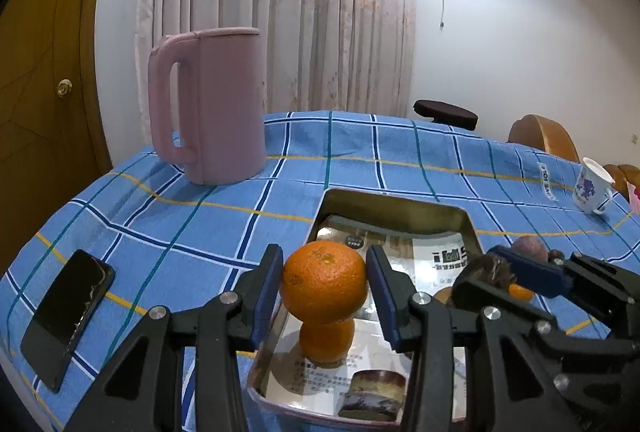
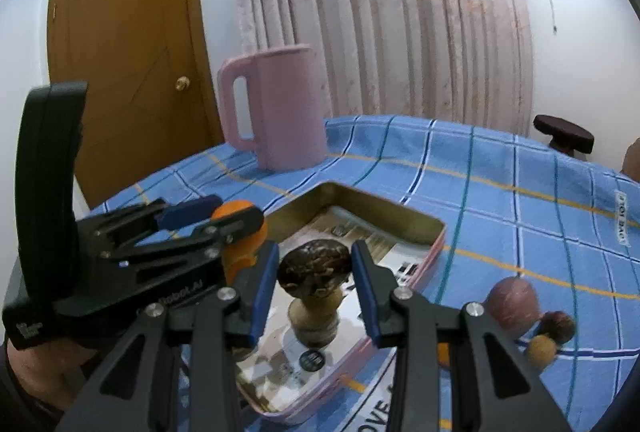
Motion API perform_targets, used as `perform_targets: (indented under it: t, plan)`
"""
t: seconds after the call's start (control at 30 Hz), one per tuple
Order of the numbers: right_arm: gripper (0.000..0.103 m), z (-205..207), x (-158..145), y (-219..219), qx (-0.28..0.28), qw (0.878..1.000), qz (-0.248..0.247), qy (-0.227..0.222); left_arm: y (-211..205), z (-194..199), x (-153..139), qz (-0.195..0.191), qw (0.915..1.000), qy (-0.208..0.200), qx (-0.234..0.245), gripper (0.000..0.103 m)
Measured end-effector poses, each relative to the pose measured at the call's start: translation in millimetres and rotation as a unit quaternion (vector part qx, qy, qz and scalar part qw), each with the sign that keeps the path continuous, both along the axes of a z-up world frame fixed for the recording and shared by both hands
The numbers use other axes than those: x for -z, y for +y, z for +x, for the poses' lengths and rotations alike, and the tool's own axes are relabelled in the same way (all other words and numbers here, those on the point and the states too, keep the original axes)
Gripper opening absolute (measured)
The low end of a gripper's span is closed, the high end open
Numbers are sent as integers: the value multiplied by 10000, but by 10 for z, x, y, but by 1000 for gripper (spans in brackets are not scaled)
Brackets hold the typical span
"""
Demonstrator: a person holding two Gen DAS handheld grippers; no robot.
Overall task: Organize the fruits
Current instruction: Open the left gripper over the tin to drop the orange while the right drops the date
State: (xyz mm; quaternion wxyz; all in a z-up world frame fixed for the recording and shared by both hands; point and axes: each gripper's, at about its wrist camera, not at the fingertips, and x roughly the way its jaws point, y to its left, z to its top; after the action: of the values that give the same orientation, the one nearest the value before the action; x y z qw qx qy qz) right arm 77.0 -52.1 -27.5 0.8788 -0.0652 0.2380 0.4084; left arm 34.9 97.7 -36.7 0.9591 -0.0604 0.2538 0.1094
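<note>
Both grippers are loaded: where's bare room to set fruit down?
Bare tablecloth lies between phone and tray, and between pink jug and tray's far rim. Crowded: loose fruits right of the tray; orange and dark fruit over it.

Left gripper (image 1: 325, 292) and right gripper (image 2: 314, 282) jaws each clamp something.

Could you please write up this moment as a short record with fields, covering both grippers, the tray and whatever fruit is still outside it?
left gripper: holds an orange above the tray
right gripper: holds a dark brown fruit above the tray
tray: shiny metal, on the blue checked tablecloth; reflections of both fruits show on its floor
fruit outside tray: three small round ones, right of the tray
other: pink jug, phone, white mug
</note>
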Motion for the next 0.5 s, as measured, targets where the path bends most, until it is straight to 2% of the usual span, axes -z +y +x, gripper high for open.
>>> perform_targets:
  t: [0.13,0.37,0.43,0.5]
  plan:
    - [40,-19,32,15,-112,9999,-43,53,-10,14,42,2,9999,118,31,46]
    - [42,-36,59,5,-339,9992,-51,186,-1,-68,20,-39,10000,67,16,46]
    - [48,-50,60,-17,-329,9994,-13,137,-8,-111,-18,31,10000,-4,-45,46]
    - [67,-36,46,-66,-315,9992,124,201,13,-160,-72,-2,9999,-107,-82,50]
